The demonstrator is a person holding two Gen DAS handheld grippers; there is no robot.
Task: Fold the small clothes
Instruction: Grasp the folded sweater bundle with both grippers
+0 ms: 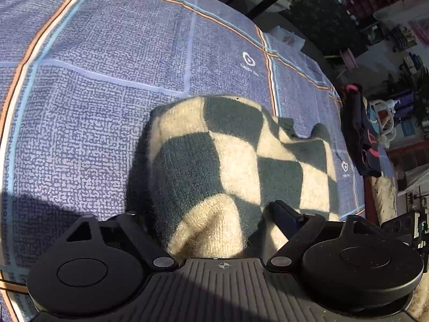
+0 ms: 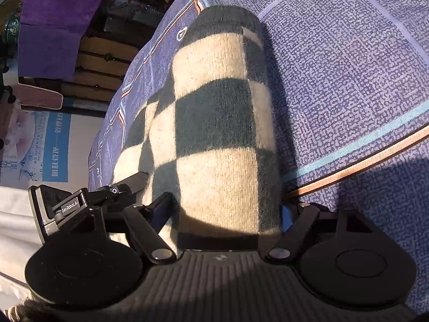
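A fuzzy knit garment in cream and dark green checks [image 1: 222, 158] lies on a blue patterned bedsheet [image 1: 93, 80]. My left gripper [image 1: 211, 222] is shut on its near edge, and the cloth bunches up between the fingers. In the right wrist view the same checked garment [image 2: 217, 123] runs away from me in a folded band. My right gripper [image 2: 228, 214] is shut on its near end, and the cloth hides the fingertips. The left gripper also shows in the right wrist view [image 2: 128, 185], at the left on the garment.
The bedsheet [image 2: 348, 67] has orange, white and light blue stripes. A dark garment with pink trim [image 1: 359, 131] lies at the bed's right edge. Past the bed are shelves and clutter, a purple cloth [image 2: 59, 21] and a blue poster [image 2: 53, 147].
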